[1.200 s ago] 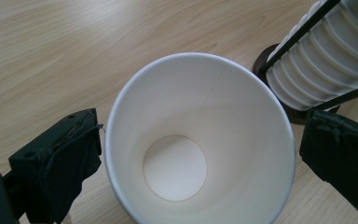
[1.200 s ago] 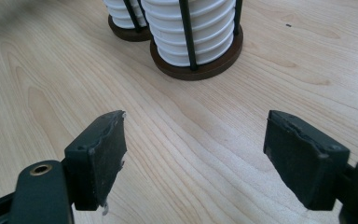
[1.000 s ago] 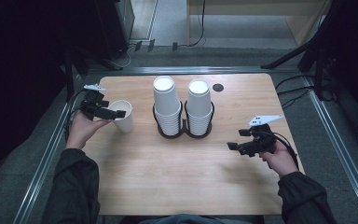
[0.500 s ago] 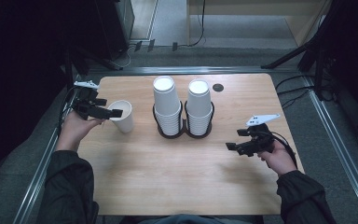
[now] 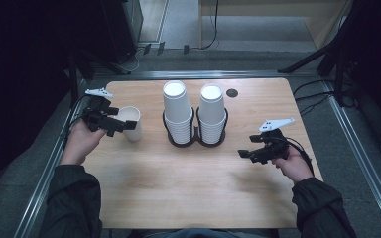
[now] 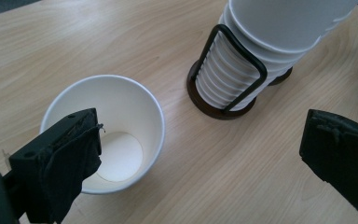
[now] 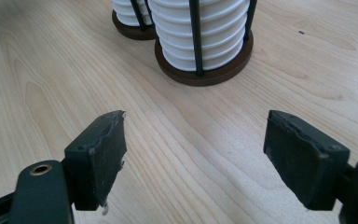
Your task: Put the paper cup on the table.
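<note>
- Two grippers work over a wooden table point(image 5: 188, 193) in the high view: the left gripper point(image 5: 121, 126) has lifted a little from a second ago, and sits at the rim of a single paper cup point(image 5: 131, 124) standing left of two cup stacks point(image 5: 178, 116) in wire holders. The right gripper point(image 5: 243, 153) hovers near the table's right side, unchanged.
- Left gripper view: jaws stand wide apart; one pad point(image 6: 70, 158) overlaps the cup's point(image 6: 121, 135) mouth, clamping nothing. The cup appears released, so that placement looks complete.
- Right gripper view: jaws are apart and empty, facing a stack's holder point(image 7: 205, 70).
</note>
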The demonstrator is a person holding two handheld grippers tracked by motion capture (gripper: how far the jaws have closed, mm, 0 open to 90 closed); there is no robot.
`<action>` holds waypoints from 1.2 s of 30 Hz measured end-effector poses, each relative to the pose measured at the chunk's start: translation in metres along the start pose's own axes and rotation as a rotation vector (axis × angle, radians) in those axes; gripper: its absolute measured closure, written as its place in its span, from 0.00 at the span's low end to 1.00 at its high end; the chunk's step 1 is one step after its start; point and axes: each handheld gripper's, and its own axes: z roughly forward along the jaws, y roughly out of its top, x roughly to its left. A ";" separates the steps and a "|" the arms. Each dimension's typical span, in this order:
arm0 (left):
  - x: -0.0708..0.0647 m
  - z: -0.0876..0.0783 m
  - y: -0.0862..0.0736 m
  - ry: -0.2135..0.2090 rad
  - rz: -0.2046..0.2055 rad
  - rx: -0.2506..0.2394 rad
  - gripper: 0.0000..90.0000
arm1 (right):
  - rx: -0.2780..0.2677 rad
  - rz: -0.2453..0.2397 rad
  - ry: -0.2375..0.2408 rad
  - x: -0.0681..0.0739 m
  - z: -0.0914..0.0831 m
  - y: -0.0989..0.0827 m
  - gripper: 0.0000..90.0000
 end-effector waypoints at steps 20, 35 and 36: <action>-0.046 0.031 -0.016 -0.078 0.056 -0.018 0.00 | 0.022 -0.027 -0.001 0.003 0.006 0.004 0.24; -0.084 0.062 -0.031 -0.080 0.113 0.009 0.00 | 0.026 -0.037 -0.002 0.006 0.006 0.004 0.24; -0.084 0.062 -0.031 -0.080 0.113 0.009 0.00 | 0.026 -0.037 -0.002 0.006 0.006 0.004 0.24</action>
